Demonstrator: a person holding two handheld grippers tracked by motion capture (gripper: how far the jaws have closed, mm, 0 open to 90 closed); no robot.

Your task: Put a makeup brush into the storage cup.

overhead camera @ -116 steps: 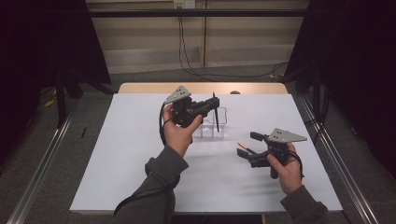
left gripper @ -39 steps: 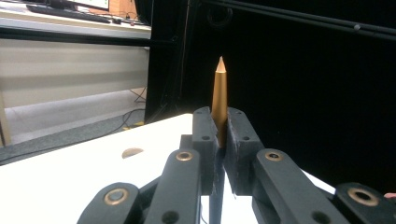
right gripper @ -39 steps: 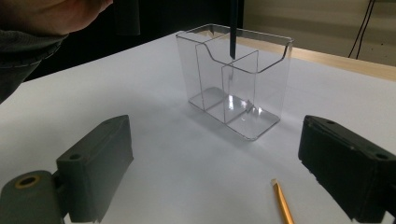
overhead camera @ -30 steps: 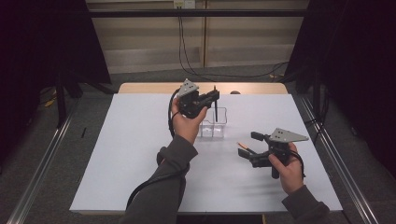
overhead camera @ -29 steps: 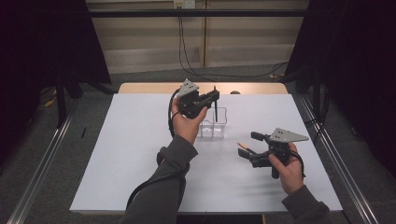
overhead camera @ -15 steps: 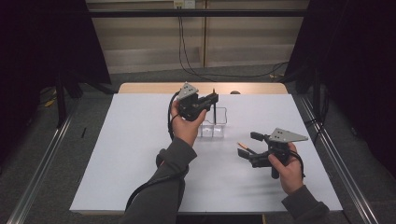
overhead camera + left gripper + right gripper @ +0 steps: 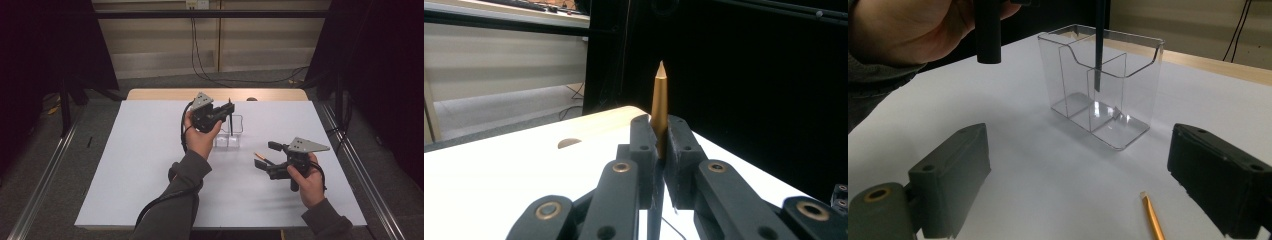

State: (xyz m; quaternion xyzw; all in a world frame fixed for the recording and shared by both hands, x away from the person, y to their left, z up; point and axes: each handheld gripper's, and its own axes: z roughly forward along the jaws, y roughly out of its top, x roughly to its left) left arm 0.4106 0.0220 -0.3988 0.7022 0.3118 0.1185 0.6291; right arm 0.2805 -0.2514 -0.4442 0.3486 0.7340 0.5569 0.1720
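Left gripper (image 7: 224, 111): jaws clamped on a pencil (image 7: 659, 107), held upright, gold end up and dark shaft hanging below the jaws. Pencil's lower end sits inside the rim of the holder (image 7: 1128, 90), a clear box with compartments directly under this gripper; judged partway in, not yet let go. Which compartment: seemingly a rear one, not certain.

Right gripper (image 7: 267, 157): jaws apart, nothing between them, resting low on the table (image 7: 125, 165), well apart from the left gripper, toward the person's side. Second pencil (image 7: 263, 157): lying flat on the table just in front of these open jaws, untouched.

Done: first pencil lifted and brought over the holder. Left, by judgement: lower and release it, then pick up the second.

Views: left gripper view gives the grip and the pointed gold tip (image 7: 661, 65). Right gripper view gives the holder's dividers and the shaft (image 7: 1099, 45) crossing its rim. High view gives the spacing of both hands
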